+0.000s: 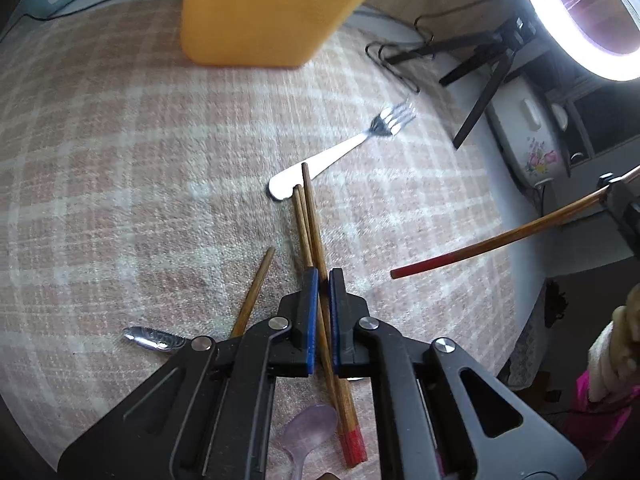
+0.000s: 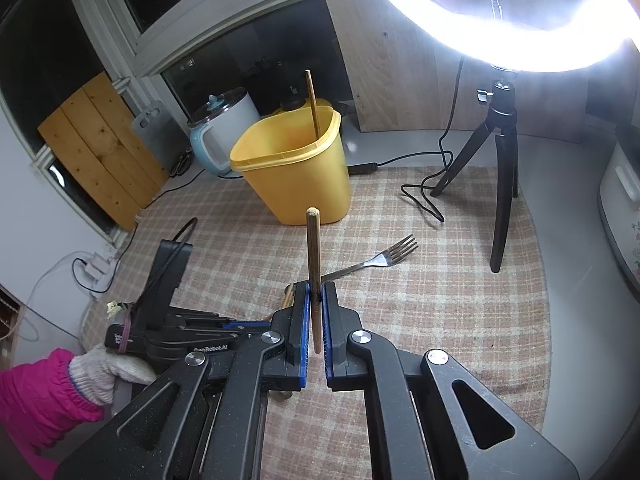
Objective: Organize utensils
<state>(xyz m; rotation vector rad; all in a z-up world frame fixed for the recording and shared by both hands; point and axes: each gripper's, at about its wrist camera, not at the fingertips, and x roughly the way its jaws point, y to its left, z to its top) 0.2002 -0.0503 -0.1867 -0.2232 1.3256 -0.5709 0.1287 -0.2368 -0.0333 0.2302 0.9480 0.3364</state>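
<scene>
Checked cloth is covering the table [image 2: 460,300], with a yellow bin [image 2: 296,176] at twelve o'clock already holding one chopstick [image 2: 312,104]. Left gripper [image 1: 323,276] is pinching shut on a pair of red-tipped chopsticks [image 1: 310,232]; right gripper [image 2: 316,292] is clamping a single chopstick [image 2: 313,248] upright. Loose chopstick [image 1: 256,288], knife [image 1: 154,338], plastic spoon [image 1: 310,432] and fork [image 1: 344,150] are waiting. Tripod [image 2: 500,168] is standing at two o'clock, clear.

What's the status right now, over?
Left gripper shut on chopsticks. Right gripper shut on single chopstick. Yellow bin holds one already. Fork nearby, path clear.
</scene>
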